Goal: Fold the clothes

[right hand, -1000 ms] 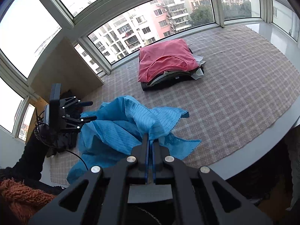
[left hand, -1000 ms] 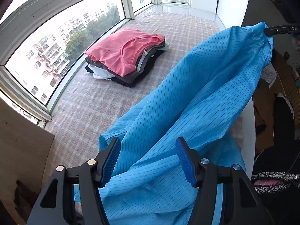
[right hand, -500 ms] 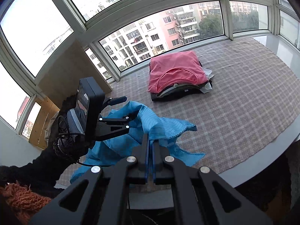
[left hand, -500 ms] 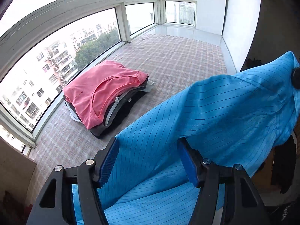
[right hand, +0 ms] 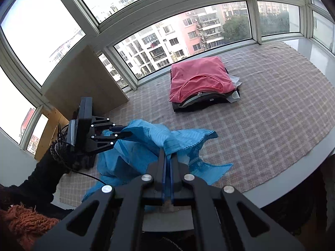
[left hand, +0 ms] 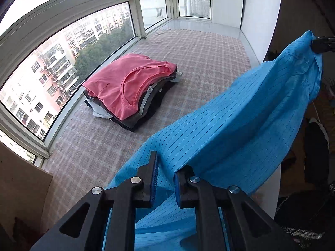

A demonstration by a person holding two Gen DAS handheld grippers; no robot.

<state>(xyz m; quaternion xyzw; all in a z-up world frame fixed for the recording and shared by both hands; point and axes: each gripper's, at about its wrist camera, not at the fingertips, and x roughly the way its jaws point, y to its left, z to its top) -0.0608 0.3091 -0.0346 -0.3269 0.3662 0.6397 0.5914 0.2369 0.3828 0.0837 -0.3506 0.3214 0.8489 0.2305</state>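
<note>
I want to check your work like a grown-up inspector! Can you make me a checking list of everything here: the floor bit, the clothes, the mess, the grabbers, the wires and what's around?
Surface: checked mat on a white window ledge.
Job's things: blue striped garment held up between both tools; folded stack with a pink shirt on top, near the window.
Clutter: brown board leaning at the window.
Grippers: left hand-held gripper narrowly open with blue cloth between its pads; right hand-held gripper shut on the blue striped garment.
Cables: black cable trailing from the left tool.
Surroundings: curved windows, apartment blocks and trees outside.
</note>
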